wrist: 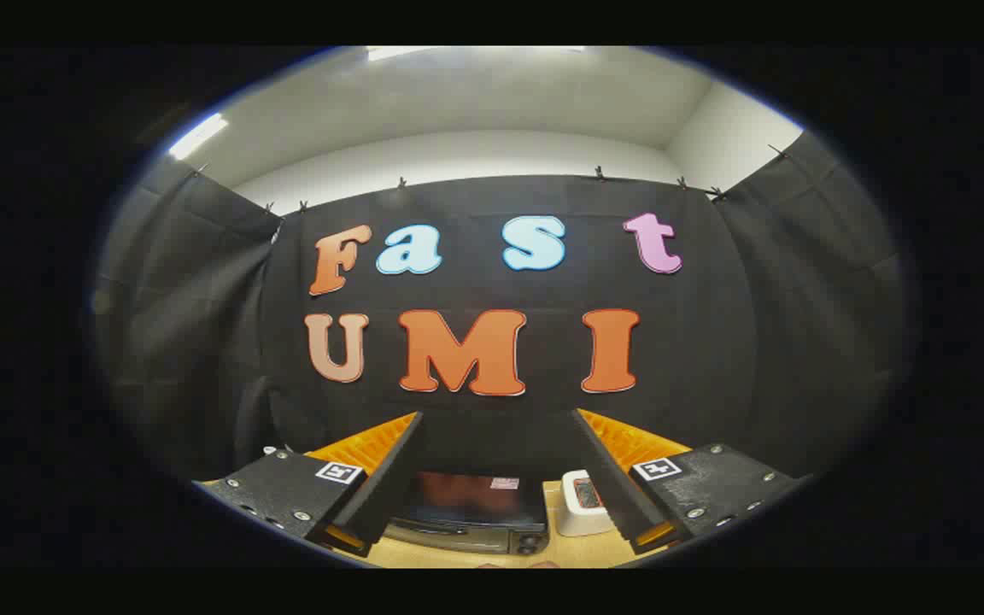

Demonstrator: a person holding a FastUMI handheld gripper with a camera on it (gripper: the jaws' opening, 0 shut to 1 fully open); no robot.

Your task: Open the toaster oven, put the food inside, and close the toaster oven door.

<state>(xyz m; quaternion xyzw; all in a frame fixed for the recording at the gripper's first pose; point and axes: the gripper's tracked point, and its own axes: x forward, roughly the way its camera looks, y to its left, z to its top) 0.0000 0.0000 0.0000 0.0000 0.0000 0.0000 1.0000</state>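
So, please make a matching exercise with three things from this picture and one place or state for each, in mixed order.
Things:
1. toaster oven
2. small white appliance
3. gripper

Places or states:
a. stands on the wooden table, beside the oven
b. fingers spread wide, holding nothing
c. beyond the fingers, seen between them, door closed

Pairs: 1-c, 2-a, 3-b

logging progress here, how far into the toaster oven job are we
Nothing looks done: the toaster oven sits on the table with its door apparently closed. The gripper is open, fingers spread and holding nothing, the oven beyond them. Opening, loading food and closing all remain.
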